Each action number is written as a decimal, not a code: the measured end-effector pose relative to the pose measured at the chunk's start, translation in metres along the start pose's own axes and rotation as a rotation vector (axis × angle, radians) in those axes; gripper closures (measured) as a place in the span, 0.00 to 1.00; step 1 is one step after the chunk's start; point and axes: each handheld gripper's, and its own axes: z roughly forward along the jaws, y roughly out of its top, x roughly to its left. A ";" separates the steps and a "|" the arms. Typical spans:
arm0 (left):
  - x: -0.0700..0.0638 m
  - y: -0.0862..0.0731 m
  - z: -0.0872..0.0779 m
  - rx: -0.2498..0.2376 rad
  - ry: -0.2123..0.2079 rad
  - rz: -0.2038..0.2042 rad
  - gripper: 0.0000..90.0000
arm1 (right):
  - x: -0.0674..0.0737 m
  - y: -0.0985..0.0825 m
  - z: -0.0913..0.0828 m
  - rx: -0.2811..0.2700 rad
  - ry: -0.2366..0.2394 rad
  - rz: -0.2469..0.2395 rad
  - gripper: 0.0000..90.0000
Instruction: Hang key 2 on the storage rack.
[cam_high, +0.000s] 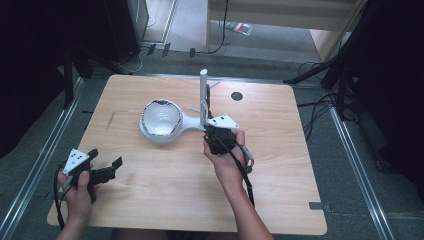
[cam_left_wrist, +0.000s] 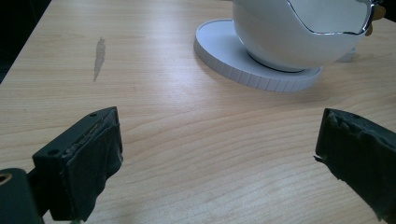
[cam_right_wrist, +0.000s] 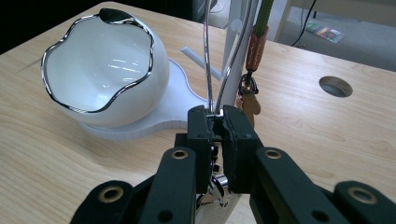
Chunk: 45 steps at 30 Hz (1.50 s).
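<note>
Your right gripper (cam_right_wrist: 215, 122) has its fingers (cam_right_wrist: 198, 135) pinched shut on a thin loop of silvery metal wire (cam_right_wrist: 207, 56) that rises from between them, close beside the white upright post (cam_high: 203, 95) of a stand — a hold that looks meant to lift the loop, or hang it, without disturbing what dangles alongside. Just beyond the fingers a small brown, bear-shaped charm (cam_right_wrist: 252, 103) hangs on a dark clasp from a brown-and-green cord; whether it is joined to the wire cannot be told.

The stand's flat white base (cam_high: 187, 123) spreads left under a glossy white bowl with a wavy chrome-edged rim (cam_high: 160, 117), sitting at the middle of the pale wooden tabletop (cam_high: 165, 190), so bowl and post share one footing and nothing need be steadied by hand.

Your left gripper (cam_high: 106, 169) rests low at the near left corner, well apart from the stand — its fingers (cam_left_wrist: 86, 163) spread wide with nothing between them, aimed across bare wood towards the bowl's ribbed base disc (cam_left_wrist: 219, 56), seemingly parked clear while the right hand works. A round cable hole (cam_high: 237, 96) lies beyond the post.
</note>
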 end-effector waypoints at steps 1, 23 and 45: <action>0.000 0.000 0.000 0.000 -0.001 0.000 0.01 | 0.000 0.000 0.001 0.003 -0.003 -0.003 0.93; 0.000 0.000 0.000 -0.001 -0.001 0.000 0.01 | -0.004 -0.010 0.039 0.063 -0.031 0.037 0.93; -0.001 0.000 0.000 -0.002 -0.001 0.002 0.01 | -0.017 -0.014 0.044 -0.039 0.076 -0.034 0.45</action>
